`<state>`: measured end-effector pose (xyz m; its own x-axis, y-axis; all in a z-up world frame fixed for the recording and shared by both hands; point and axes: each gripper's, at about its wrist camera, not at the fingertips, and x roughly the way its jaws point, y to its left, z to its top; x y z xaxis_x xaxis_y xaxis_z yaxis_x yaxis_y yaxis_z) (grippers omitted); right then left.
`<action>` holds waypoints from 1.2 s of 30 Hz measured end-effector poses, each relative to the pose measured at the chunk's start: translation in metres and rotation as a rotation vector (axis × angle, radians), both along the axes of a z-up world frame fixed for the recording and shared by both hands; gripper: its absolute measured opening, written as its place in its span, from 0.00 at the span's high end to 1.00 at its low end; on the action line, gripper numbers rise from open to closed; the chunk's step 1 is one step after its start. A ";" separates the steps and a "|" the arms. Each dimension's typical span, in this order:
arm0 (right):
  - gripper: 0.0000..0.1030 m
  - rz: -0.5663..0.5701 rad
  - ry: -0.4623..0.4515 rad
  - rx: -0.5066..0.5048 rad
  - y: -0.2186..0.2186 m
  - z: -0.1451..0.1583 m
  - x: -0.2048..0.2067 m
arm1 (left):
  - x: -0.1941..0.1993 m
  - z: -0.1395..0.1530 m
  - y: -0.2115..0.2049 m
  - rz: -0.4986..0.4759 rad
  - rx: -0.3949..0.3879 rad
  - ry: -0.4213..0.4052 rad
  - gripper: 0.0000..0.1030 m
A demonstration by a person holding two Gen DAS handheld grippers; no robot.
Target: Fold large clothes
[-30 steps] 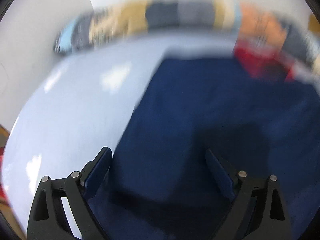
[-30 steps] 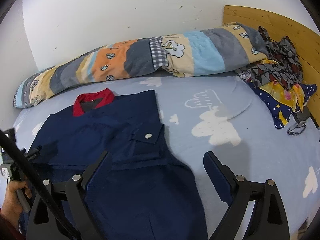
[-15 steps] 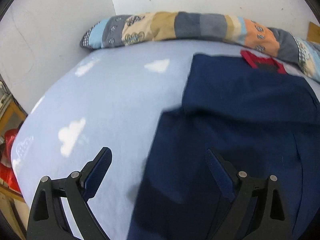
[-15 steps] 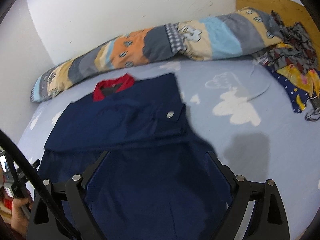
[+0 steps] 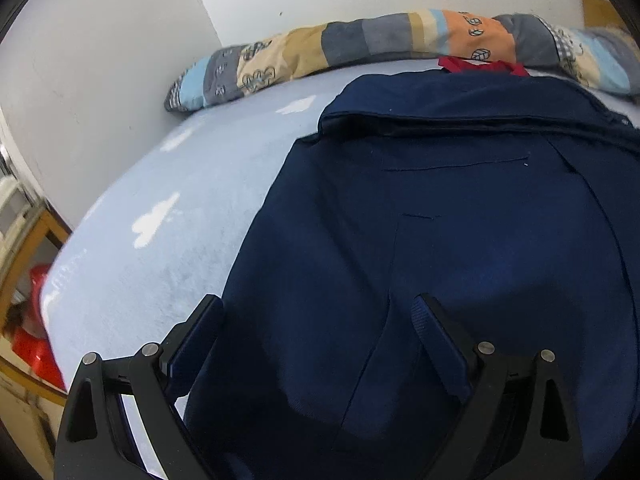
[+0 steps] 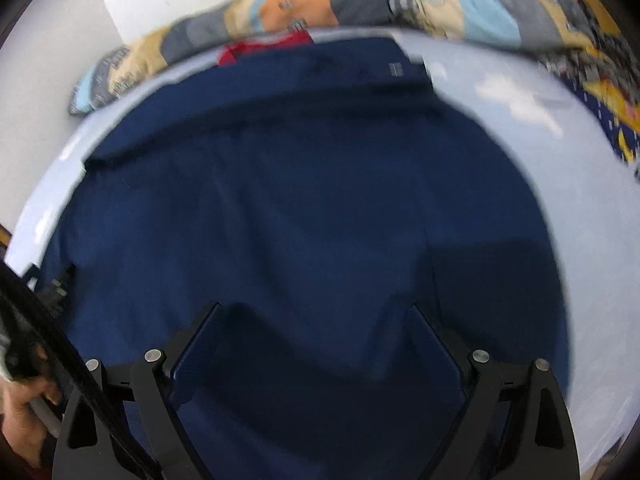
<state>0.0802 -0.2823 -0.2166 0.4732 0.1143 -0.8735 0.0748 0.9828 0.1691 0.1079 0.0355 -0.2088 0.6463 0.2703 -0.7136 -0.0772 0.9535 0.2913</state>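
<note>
The navy jacket [image 5: 460,240] lies flat on the bed [image 5: 160,220]. Left tool [image 5: 316,312] and right tool [image 6: 316,312] hover above it, both spread, pinching nothing.

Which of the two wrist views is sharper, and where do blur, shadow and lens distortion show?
Left wrist view: sharper, seams on the navy garment readable; bed edge bows from fisheye. Right wrist view: motion-blurred, patchwork quilt smeared, a dark shadow falls on the garment near the right tongs.
</note>
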 end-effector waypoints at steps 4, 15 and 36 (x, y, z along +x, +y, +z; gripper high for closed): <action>0.08 0.009 -0.037 -0.087 0.011 0.003 -0.015 | -0.014 0.007 0.004 0.031 -0.026 -0.009 0.08; 0.00 0.067 -0.053 -0.124 0.054 -0.006 -0.039 | -0.057 -0.004 -0.002 0.077 -0.037 -0.053 0.00; 0.00 0.036 -0.097 -0.147 0.057 -0.008 -0.049 | -0.058 -0.006 -0.003 0.117 -0.039 -0.088 0.00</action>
